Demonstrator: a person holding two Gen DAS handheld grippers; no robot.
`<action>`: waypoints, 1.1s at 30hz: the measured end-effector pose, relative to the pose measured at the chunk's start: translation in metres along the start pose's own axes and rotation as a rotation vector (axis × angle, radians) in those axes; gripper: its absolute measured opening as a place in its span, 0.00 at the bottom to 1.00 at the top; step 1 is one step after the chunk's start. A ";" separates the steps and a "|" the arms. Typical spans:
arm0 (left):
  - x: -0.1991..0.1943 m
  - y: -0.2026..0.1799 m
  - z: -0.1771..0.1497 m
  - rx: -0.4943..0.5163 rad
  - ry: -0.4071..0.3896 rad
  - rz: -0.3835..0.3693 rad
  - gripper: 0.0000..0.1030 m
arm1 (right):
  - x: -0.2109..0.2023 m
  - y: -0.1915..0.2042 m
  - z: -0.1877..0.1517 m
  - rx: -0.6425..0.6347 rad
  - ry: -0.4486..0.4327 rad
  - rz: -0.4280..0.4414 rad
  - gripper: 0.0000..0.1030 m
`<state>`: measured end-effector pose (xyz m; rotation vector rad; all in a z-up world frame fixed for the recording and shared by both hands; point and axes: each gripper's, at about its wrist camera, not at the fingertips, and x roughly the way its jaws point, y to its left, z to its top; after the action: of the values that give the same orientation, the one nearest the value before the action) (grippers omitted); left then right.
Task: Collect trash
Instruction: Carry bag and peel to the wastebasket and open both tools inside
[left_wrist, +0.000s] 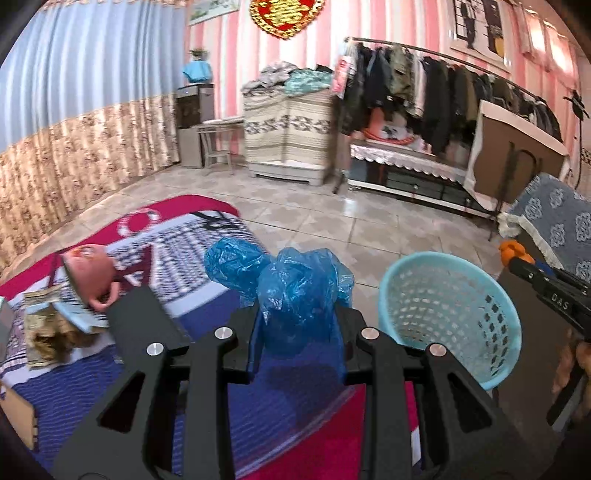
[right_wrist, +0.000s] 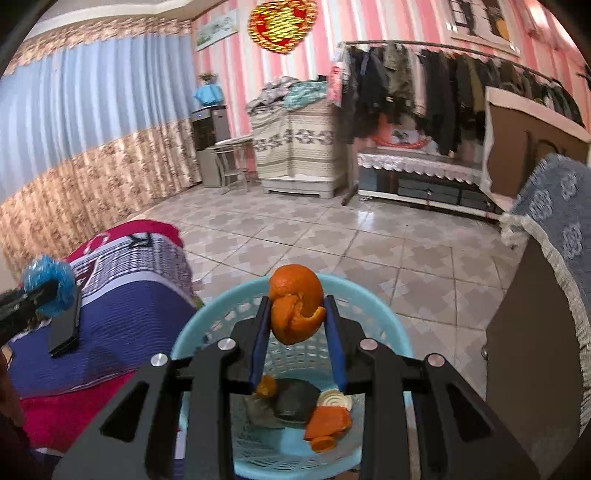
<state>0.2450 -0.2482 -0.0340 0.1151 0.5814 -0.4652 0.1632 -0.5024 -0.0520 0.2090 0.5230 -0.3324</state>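
The right gripper (right_wrist: 297, 317) has its jaws clamped on a curl of orange peel (right_wrist: 295, 308), pinched between the blue pads (right_wrist: 334, 339), and it hangs directly above the open mouth of the light-blue basket (right_wrist: 400, 338). Inside the basket, at the bottom, lie more orange peel pieces (right_wrist: 327, 424), a dark lump and a pale round coil whose nature I cannot tell. The step in hand looks like the drop: since the peel sits toward the basket's far rim rather than over its middle, drawing the gripper back a little toward the centre before parting the jaws would be safer, as the springy curl may cling to one pad and swing off to one side.

The left gripper (left_wrist: 299, 314) has its jaws closed on a crumpled blue plastic bag (left_wrist: 295, 291), held to the left of the basket (left_wrist: 391, 280) and above the patterned bed cover (left_wrist: 177, 243). It should wait its turn and then cross over the basket's near-left rim; the film is light and puffy, so lowering it into the mouth before release would keep it from drifting out.

Farther left of the basket, on the bed, lie a pink bowl-like thing (left_wrist: 90, 269) and some crumpled brownish paper (left_wrist: 48, 332), likely the next pieces to gather.
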 end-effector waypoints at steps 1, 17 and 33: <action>0.006 -0.009 0.000 0.009 0.008 -0.012 0.28 | 0.004 -0.005 -0.001 0.011 0.006 -0.012 0.28; 0.062 -0.098 -0.004 0.120 0.038 -0.134 0.29 | 0.020 -0.013 -0.006 -0.001 0.029 -0.036 0.28; 0.060 -0.083 0.015 0.079 -0.034 -0.040 0.88 | 0.027 -0.015 -0.004 0.024 0.047 -0.048 0.28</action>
<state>0.2594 -0.3495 -0.0526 0.1710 0.5330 -0.5283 0.1778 -0.5223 -0.0708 0.2281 0.5715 -0.3813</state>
